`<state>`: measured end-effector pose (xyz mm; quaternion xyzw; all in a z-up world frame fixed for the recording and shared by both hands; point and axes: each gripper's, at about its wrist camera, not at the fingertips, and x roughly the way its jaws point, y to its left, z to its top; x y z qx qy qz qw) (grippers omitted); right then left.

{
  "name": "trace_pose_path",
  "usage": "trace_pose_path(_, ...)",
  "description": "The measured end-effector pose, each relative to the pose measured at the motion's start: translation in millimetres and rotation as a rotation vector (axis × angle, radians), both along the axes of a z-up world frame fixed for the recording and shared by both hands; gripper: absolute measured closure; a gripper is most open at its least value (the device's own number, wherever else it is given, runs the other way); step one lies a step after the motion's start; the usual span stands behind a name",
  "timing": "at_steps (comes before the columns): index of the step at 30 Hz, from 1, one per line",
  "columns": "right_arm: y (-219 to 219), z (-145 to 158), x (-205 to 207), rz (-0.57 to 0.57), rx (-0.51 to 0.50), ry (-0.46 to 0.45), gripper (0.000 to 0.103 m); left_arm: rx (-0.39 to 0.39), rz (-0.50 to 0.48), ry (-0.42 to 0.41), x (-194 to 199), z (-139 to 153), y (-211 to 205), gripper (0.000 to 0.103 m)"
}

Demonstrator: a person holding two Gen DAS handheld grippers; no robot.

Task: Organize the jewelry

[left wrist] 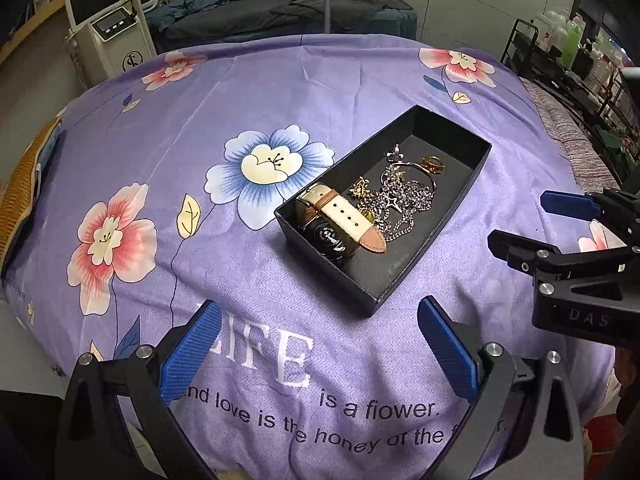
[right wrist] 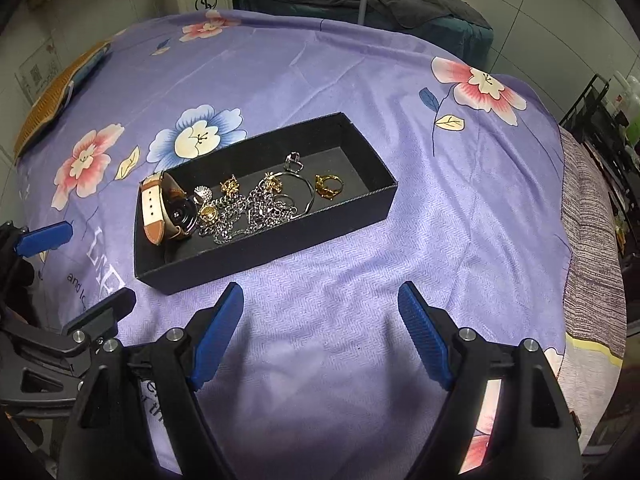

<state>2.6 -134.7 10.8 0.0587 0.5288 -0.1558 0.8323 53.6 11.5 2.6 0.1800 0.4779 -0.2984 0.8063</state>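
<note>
One black tray (left wrist: 436, 240) is seen lying open on a purple flowered cloth (left wrist: 248, 128), and all the jewelry in view is gathered inside it. One watch (right wrist: 176, 210) with a tan-and-cream strap is set at one end of the tray, its dark round face tilted up against the tray wall. Beside it a heap of silver chain (right wrist: 244, 216) is piled in the middle; the number of separate strands cannot be told from the tangle. Several small gold pieces are counted among the chain: one round gold charm (right wrist: 208, 212), one gold ornament (right wrist: 231, 187) and another (right wrist: 273, 182) farther along. One sparkling silver bead (right wrist: 203, 193) is noted just beside the watch. One thin bangle (right wrist: 308, 196) is looped at the chain's far edge. One gold ring (right wrist: 328, 186) is placed apart from the heap, and one silver ring (right wrist: 294, 162) stands behind it, near the far wall. The left gripper (left wrist: 320, 350) is held above the cloth, near the tray's watch end, its two blue pads spread wide with nothing between them. The right gripper (right wrist: 320, 334) is likewise held over bare cloth in front of the tray's long side, its two pads parted and empty. Printed lettering (left wrist: 376, 410) is read on the cloth under the left gripper.
</note>
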Motion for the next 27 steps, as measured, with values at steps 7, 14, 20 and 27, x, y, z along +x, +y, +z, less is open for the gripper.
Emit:
trace_pose_path(7,5.8,-10.9,2.4,0.011,-0.02,0.058,0.024,0.016,-0.005,0.014,-0.3,-2.6,0.1,0.006)
trace_pose_path(14,5.6,-12.3,2.2,0.002,-0.021,0.057,0.024,0.027,-0.002,0.015,-0.6,-4.4,0.5,0.006)
trace_pose_path(20,5.3,-11.2,2.1,-0.003,-0.022,0.052,0.024,0.026,-0.004,0.026,-0.3,-5.3,0.6,0.006)
trace_pose_path(27,6.1,-14.8,0.5,-0.006,-0.014,0.055,0.024,0.034,0.008,0.04,-0.1,-8.4,0.1,0.006)
